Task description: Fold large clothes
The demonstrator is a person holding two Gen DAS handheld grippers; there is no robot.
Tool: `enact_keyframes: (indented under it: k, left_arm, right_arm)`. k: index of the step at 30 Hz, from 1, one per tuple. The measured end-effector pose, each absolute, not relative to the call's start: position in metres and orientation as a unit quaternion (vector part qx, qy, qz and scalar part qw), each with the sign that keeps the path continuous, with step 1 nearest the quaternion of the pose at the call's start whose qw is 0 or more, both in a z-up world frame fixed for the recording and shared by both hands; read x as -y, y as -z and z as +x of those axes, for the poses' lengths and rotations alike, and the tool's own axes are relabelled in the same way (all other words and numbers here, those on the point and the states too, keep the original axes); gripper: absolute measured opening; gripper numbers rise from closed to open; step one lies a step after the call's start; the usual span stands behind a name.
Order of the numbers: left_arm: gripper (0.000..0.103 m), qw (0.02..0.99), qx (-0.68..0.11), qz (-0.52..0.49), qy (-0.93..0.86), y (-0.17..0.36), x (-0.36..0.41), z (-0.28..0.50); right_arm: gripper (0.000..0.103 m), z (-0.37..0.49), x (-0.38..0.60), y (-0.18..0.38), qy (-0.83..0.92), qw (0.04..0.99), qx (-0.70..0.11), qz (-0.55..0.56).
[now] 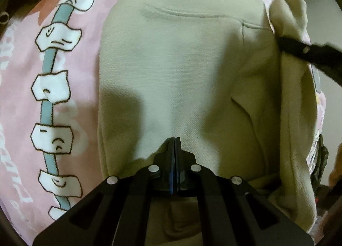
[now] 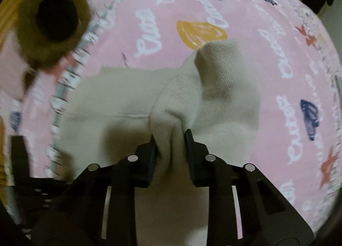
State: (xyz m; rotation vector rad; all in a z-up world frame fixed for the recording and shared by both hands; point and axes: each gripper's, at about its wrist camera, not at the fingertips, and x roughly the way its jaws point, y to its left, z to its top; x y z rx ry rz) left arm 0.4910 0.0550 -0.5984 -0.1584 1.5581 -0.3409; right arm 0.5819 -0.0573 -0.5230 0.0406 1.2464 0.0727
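Note:
A cream garment (image 1: 181, 75) lies spread on a pink patterned bedsheet (image 1: 19, 88). My left gripper (image 1: 173, 139) is shut, with its tips pressed on the garment's near part; whether it pinches cloth I cannot tell. My right gripper (image 2: 170, 137) is shut on a bunched fold of the same cream garment (image 2: 205, 96) and holds it lifted above the sheet (image 2: 277, 53). In the left wrist view the right gripper (image 1: 282, 42) shows at the right edge, holding the raised fold.
A brown plush toy (image 2: 51, 21) with a dark patch lies at the sheet's left far side. The bed's edge and a pale wall (image 1: 329, 11) show at the right. Dark items (image 1: 320, 160) hang beside the bed's right edge.

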Motion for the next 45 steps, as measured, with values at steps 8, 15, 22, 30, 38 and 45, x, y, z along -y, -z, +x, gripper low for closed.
enact_keyframes:
  k: [8, 15, 22, 30, 38, 45]
  left_arm:
    - [0.002, 0.712, -0.681, -0.042, 0.165, 0.597, -0.057, 0.471]
    - [0.002, 0.703, -0.675, -0.099, 0.201, 0.598, -0.085, 0.451]
    - [0.001, 0.690, -0.683, -0.150, 0.190, 0.600, -0.108, 0.425]
    - [0.001, 0.701, -0.682, -0.156, 0.136, 0.580, -0.136, 0.366]
    - [0.001, 0.724, -0.652, -0.205, 0.097, 0.490, -0.125, 0.362]
    - [0.002, 0.672, -0.722, -0.165, 0.027, 0.556, -0.097, 0.381]
  right_arm:
    - [0.022, 0.555, 0.058, 0.482, -0.154, 0.828, -0.527, 0.112]
    - [0.022, 0.550, 0.005, 0.477, -0.269, 0.790, -0.547, 0.068]
    - [0.022, 0.565, -0.060, 0.514, -0.316, 0.731, -0.604, -0.024]
    - [0.022, 0.597, -0.104, 0.557, -0.304, 0.685, -0.659, -0.067]
    - [0.022, 0.596, -0.148, 0.594, -0.272, 0.639, -0.703, -0.155]
    - [0.022, 0.615, -0.150, 0.598, -0.288, 0.592, -0.738, -0.149]
